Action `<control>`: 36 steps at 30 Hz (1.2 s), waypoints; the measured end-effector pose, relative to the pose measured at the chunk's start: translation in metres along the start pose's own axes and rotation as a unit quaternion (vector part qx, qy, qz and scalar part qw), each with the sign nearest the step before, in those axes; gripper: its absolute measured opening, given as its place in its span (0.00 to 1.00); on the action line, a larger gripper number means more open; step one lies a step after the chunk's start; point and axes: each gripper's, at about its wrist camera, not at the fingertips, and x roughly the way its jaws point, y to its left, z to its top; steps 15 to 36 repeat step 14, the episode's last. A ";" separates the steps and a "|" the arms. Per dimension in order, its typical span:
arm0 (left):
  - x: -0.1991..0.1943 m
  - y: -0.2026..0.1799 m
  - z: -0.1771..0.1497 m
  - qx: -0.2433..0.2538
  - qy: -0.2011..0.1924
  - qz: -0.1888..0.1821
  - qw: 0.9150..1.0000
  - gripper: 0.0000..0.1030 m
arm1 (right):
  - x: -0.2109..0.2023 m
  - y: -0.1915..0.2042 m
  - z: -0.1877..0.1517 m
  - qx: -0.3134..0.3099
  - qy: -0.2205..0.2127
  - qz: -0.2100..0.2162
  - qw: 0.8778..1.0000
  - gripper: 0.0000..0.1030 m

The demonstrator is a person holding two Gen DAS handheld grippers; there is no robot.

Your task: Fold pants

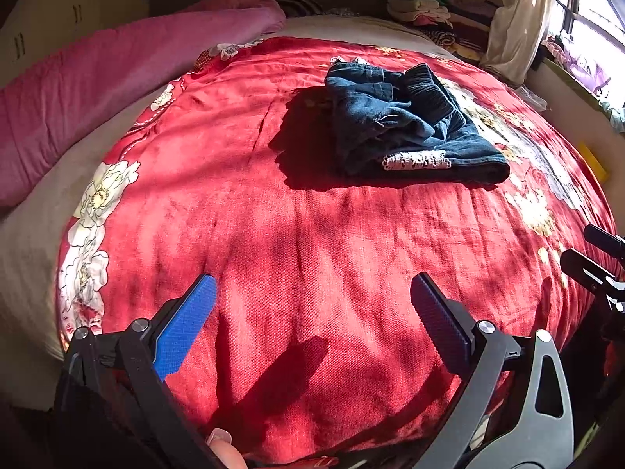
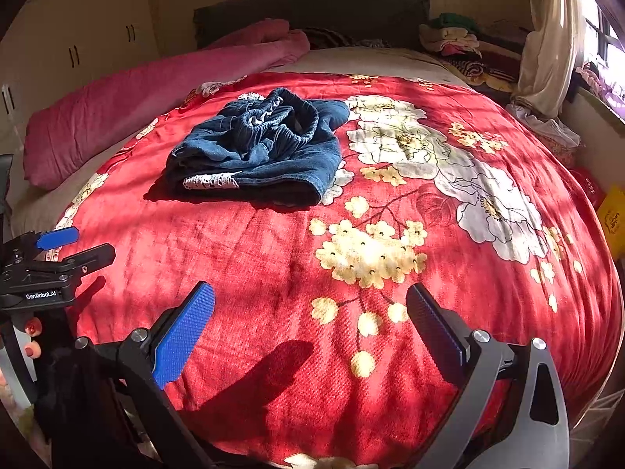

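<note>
Dark blue pants (image 1: 410,125) with a white lace patch lie in a crumpled heap on the red floral blanket (image 1: 304,242), well ahead of both grippers. They also show in the right wrist view (image 2: 261,148), up and to the left. My left gripper (image 1: 312,312) is open and empty, low over the near part of the blanket. My right gripper (image 2: 310,320) is open and empty too, beside it on the right. The left gripper's side shows at the left edge of the right wrist view (image 2: 58,250).
A pink quilt (image 1: 97,90) lies along the bed's left side. Stacked clothes (image 2: 457,39) sit at the far right by a curtain (image 2: 543,39) and window. A dark headboard (image 2: 312,11) and cupboards (image 2: 78,51) stand behind. A yellow item (image 2: 611,219) lies off the bed's right edge.
</note>
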 end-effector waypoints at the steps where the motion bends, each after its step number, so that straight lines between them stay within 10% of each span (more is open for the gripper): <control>1: 0.002 0.003 0.002 -0.001 0.001 -0.001 1.000 0.91 | 0.002 -0.004 0.001 0.002 0.002 -0.002 1.000 0.96; 6: 0.006 0.035 0.024 -0.025 -0.032 0.023 0.999 0.91 | 0.007 -0.045 0.010 0.032 0.001 -0.032 0.999 0.96; 14: 0.099 0.159 0.094 -0.088 0.044 0.125 0.987 0.91 | 0.041 -0.196 0.053 0.078 0.028 -0.163 0.983 0.96; 36: 0.099 0.159 0.094 -0.088 0.044 0.125 0.987 0.91 | 0.041 -0.196 0.053 0.078 0.028 -0.163 0.983 0.96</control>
